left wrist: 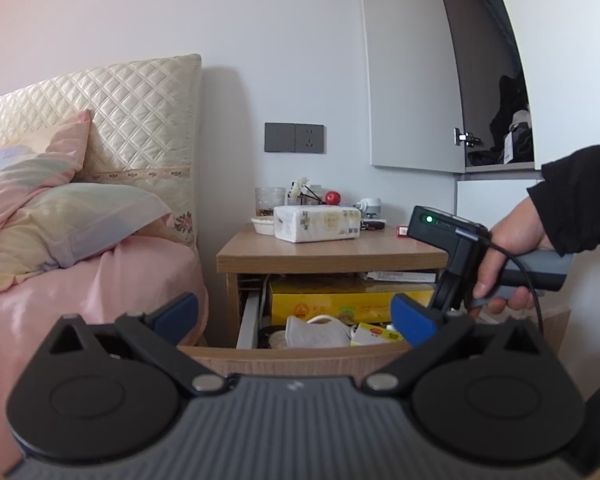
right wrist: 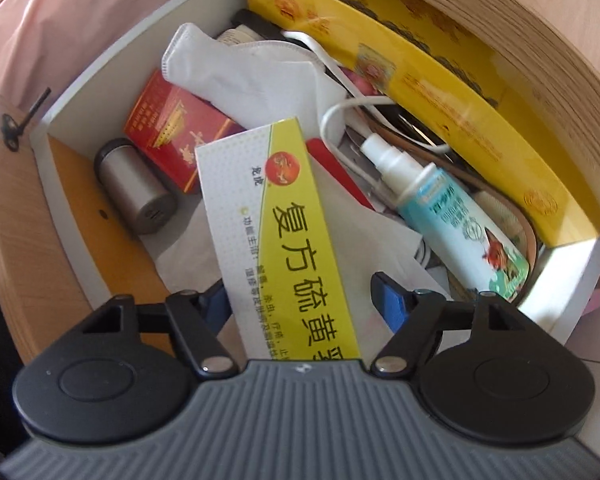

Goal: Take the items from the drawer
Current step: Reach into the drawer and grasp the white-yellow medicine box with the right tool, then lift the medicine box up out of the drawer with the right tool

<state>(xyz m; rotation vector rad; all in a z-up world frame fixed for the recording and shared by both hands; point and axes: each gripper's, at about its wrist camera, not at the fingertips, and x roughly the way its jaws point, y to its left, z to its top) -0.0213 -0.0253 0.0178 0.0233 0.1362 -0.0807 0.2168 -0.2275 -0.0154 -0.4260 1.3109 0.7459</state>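
Note:
The open drawer [right wrist: 40, 152] of the nightstand is full of items. A white and yellow box [right wrist: 284, 240] leans up between the fingers of my right gripper [right wrist: 304, 304]. Its left pad touches the box and the right pad stands a small gap off, so the gripper is open. Around the box lie a white face mask [right wrist: 236, 68], a red pack [right wrist: 172, 136], a silver cylinder [right wrist: 134, 188], a spray bottle [right wrist: 452, 216] and a large yellow box [right wrist: 420, 80]. My left gripper [left wrist: 296, 320] hovers open and empty in front of the drawer [left wrist: 284, 354].
A hand [left wrist: 508, 256] in a black sleeve holds the right gripper above the drawer's right side. The nightstand top [left wrist: 380, 252] carries a tissue pack [left wrist: 316, 224] and small items. A bed [left wrist: 80, 280] is close on the left. A key [right wrist: 24, 120] sticks out of the drawer front.

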